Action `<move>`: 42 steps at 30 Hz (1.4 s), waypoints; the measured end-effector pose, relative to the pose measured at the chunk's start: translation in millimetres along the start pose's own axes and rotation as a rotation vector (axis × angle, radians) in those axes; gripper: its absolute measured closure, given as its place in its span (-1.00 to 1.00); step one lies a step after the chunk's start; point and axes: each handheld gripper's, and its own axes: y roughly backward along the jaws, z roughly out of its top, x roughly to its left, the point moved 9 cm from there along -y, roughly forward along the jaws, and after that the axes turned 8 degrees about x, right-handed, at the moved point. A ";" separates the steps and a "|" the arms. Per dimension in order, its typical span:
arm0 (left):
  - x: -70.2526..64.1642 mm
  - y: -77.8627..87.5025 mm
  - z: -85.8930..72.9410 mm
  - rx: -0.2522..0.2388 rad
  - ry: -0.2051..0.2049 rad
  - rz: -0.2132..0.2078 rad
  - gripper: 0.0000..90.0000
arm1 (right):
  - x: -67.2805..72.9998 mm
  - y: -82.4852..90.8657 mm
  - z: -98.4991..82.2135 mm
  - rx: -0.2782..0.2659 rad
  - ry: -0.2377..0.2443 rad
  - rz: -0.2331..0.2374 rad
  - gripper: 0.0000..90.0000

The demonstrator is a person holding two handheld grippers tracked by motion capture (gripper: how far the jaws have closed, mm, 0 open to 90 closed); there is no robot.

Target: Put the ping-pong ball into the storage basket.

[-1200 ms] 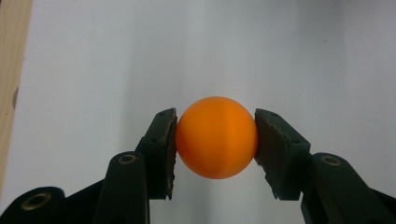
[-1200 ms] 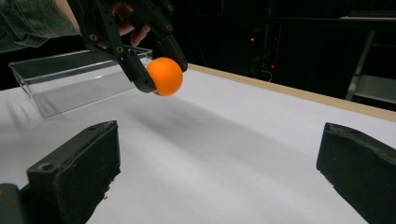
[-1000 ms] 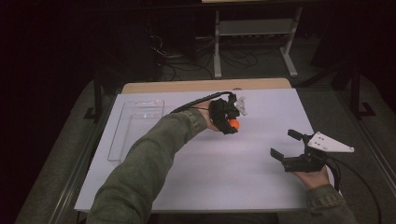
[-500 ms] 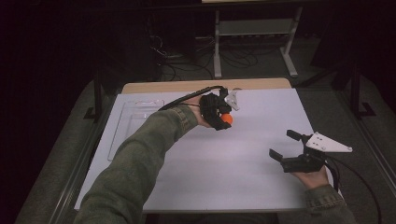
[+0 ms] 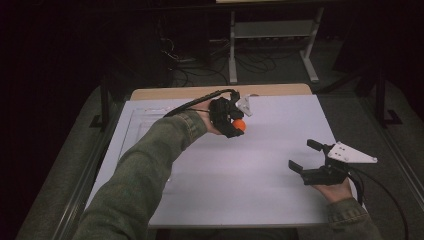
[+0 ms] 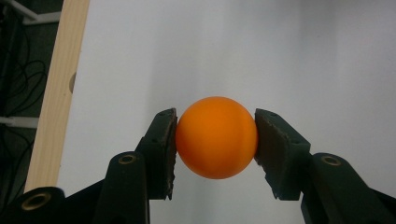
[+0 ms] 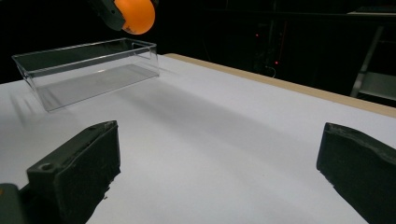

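An orange ball (image 6: 216, 137) sits pinched between the two black jaws of my left gripper (image 6: 215, 140), held in the air over the white table. From above, the same ball (image 5: 240, 125) and the left gripper (image 5: 231, 119) are over the far middle of the table. In the right gripper view the ball (image 7: 135, 15) hangs at the top left, above the clear plastic box (image 7: 88, 70). My right gripper (image 5: 306, 156) rests low near the table's right front, jaws wide apart with nothing between them (image 7: 219, 177).
The clear rectangular box (image 5: 134, 131) lies on the left of the white table top (image 5: 250, 185), partly behind the left sleeve. A wooden strip (image 5: 220, 91) edges the far side. A metal rack (image 5: 270, 35) and cables stand on the dark floor beyond.
My left gripper has carried the orange ball a little leftward and slightly farther back over the table. The right gripper has stayed where it was, still open.
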 end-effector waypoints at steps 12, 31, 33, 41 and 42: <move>-2.7 11.6 -5.4 0.017 -0.013 -0.002 0.12 | 0.3 -0.3 -0.1 0.002 -0.001 0.000 -1.00; -9.1 23.0 -24.1 0.057 -0.016 -0.007 0.12 | 0.7 -0.8 -0.5 0.005 0.005 0.001 -1.00; -8.2 26.1 -27.1 0.057 -0.011 -0.002 0.12 | 0.8 -1.0 -0.4 0.005 0.008 0.002 -1.00; -9.3 37.2 -37.1 0.065 -0.006 0.008 0.13 | 2.2 -2.2 -0.7 0.009 0.009 0.004 -1.00; -9.3 39.5 -38.7 0.070 -0.005 0.010 0.13 | 2.3 -2.3 -0.7 0.009 0.010 0.004 -1.00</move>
